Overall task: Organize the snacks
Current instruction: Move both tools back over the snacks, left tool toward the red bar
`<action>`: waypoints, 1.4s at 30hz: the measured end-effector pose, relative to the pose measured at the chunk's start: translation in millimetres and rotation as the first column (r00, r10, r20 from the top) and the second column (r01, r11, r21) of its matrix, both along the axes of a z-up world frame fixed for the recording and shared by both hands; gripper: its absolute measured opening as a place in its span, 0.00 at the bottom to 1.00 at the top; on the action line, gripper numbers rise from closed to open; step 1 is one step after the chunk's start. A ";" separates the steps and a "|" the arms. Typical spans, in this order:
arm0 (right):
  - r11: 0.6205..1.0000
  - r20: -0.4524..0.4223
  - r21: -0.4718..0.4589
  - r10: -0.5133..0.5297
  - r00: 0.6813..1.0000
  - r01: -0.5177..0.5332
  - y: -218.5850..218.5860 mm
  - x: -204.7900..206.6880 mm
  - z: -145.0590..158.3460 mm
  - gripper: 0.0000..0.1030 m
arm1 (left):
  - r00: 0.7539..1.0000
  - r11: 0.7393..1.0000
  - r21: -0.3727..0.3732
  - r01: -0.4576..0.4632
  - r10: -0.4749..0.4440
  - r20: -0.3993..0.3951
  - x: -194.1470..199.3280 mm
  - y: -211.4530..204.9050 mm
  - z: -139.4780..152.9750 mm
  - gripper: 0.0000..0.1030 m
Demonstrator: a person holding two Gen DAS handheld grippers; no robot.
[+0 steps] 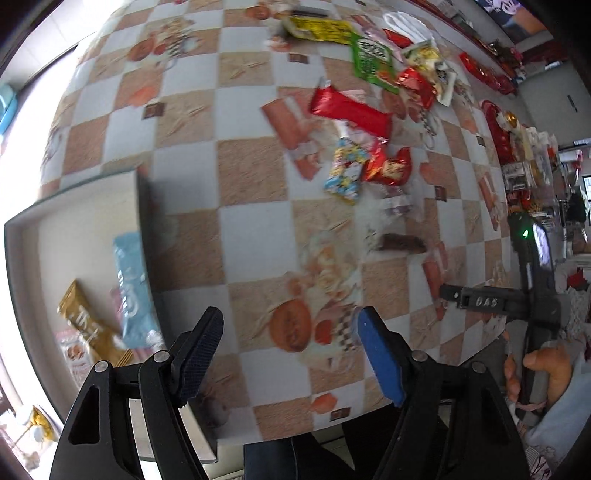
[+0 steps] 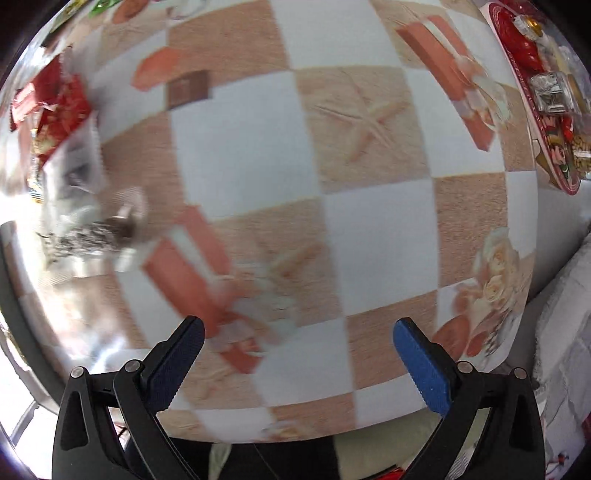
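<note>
Left wrist: empty, spread tongs (image 1: 288, 354) above tablecloth (image 1: 255, 236).

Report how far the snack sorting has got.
Early stage. Done: the tray already holds a light blue packet, a gold bar and a pink packet under them. In hand: nothing; the left gripper and right gripper are both open and empty above the tablecloth. Left: most snacks, including the long red bar, green packet and yellow packet.
</note>
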State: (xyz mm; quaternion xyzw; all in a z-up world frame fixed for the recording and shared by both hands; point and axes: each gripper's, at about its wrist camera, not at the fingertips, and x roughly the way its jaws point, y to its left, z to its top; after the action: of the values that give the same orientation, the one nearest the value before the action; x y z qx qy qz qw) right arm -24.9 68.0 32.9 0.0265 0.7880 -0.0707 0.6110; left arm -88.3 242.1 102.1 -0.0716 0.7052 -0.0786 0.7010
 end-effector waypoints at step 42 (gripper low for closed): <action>0.995 0.091 0.095 -0.037 0.995 0.029 -6.3 -37.5 -3.9 1.00 | 0.974 0.982 0.000 -0.190 0.189 -0.124 75.2 -21.5 -71.3 0.82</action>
State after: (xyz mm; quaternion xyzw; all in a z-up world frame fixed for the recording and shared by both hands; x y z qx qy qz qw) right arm -62.4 61.7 29.0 0.0715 0.7606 -0.0423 0.6439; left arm -13.1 220.6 30.8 -0.1475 0.7367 -0.0111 0.6599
